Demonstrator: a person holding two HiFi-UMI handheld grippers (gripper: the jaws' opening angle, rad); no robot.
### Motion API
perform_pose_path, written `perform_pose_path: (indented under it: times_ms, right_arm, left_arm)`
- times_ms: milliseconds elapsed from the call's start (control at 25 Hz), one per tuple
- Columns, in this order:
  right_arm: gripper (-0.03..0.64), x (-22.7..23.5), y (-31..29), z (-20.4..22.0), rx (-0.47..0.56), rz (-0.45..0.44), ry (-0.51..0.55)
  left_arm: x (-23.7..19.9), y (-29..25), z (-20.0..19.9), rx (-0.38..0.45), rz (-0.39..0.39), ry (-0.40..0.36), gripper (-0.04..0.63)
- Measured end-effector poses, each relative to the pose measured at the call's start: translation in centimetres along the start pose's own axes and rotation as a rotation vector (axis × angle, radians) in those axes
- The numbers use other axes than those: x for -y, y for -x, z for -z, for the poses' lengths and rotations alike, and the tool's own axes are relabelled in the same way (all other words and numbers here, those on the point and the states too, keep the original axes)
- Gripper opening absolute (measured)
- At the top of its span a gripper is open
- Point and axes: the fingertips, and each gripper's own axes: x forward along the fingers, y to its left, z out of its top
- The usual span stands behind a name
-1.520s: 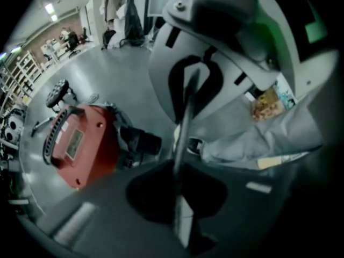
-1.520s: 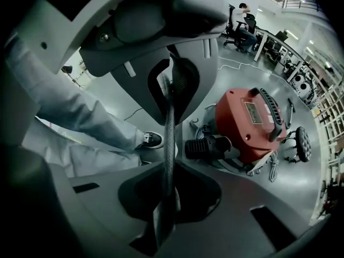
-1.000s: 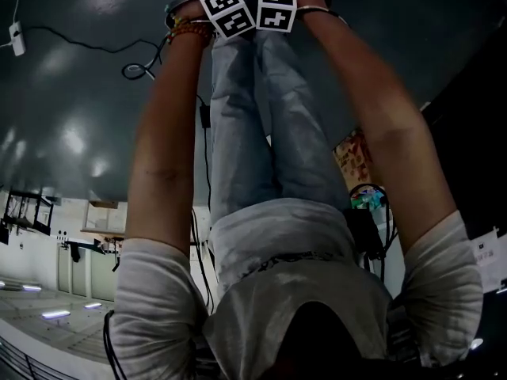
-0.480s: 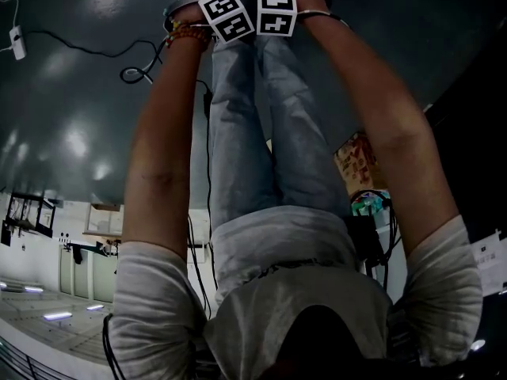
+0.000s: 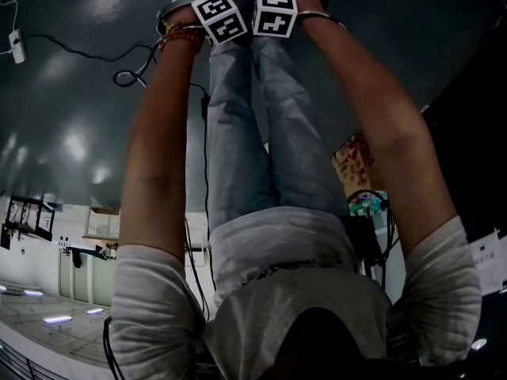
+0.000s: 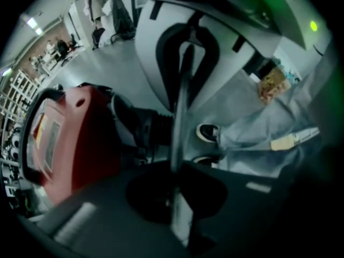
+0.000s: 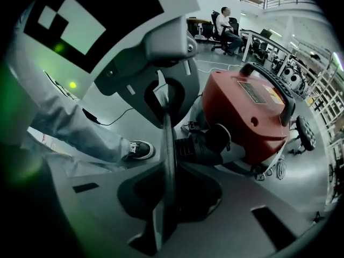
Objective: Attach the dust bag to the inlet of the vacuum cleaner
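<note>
Left gripper view: the left gripper [image 6: 174, 171] has its two dark jaws pressed together on a thin flat sheet [image 6: 181, 112]. The sheet is seen edge-on as a pale vertical line. Only this edge shows, so it is unclear whether the sheet is part of the dust bag.

Right gripper view: the right gripper [image 7: 167, 171] is clamped the same way on the same sheet. The edge runs straight up from its jaws to the white body of the other gripper. Each gripper holds an opposite side of the sheet, and both point down toward the floor [image 7: 215, 63].

Head view: the person's bare arms reach down, and the two marker cubes [image 5: 245, 14] sit side by side, nearly touching. A beaded bracelet [image 5: 184, 34] circles the left wrist.

Just beyond the sheet, a dark shoe [image 7: 141, 149] and a leg in pale jeans [image 7: 59, 117] stand on the grey floor.

Near the shoe sits the red vacuum cleaner [image 7: 242, 112], low on the floor, with a black carry handle [image 7: 271, 82] over its top. A black ribbed hose fitting [image 7: 201, 144] juts from its side toward the grippers, apart from the sheet.

A thin cable [image 7: 107, 117] trails across the floor. Far back, a person sits on an office chair [image 7: 228, 26].
</note>
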Motion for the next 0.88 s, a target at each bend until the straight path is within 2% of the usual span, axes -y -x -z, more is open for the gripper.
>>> perform_pose_path:
  times_ms: [280,520,760,880]
  right_arm:
    - [0.037,-0.3,-1.3,2.0,-0.02,-0.013,-0.051]
    - [0.037,-0.1,-0.7,0.9,-0.011,0.045,0.132]
    - [0.037,-0.3,-0.7,3.1,-0.028,0.047,0.074]
    - [0.037,-0.3,-0.5,2.7,-0.042,0.052,0.082]
  left_arm:
    - [0.1,0.6,-1.6,0.03,-0.003,-0.073,0.021]
    - [0.5,-0.6,-0.3,0.008,0.019,-0.066,0.019]
    - [0.8,1.1,-2.5,0.041,-0.014,-0.12,0.018]
    - [0.6,0.7,-2.1,0.035,-0.008,-0.123,0.018]
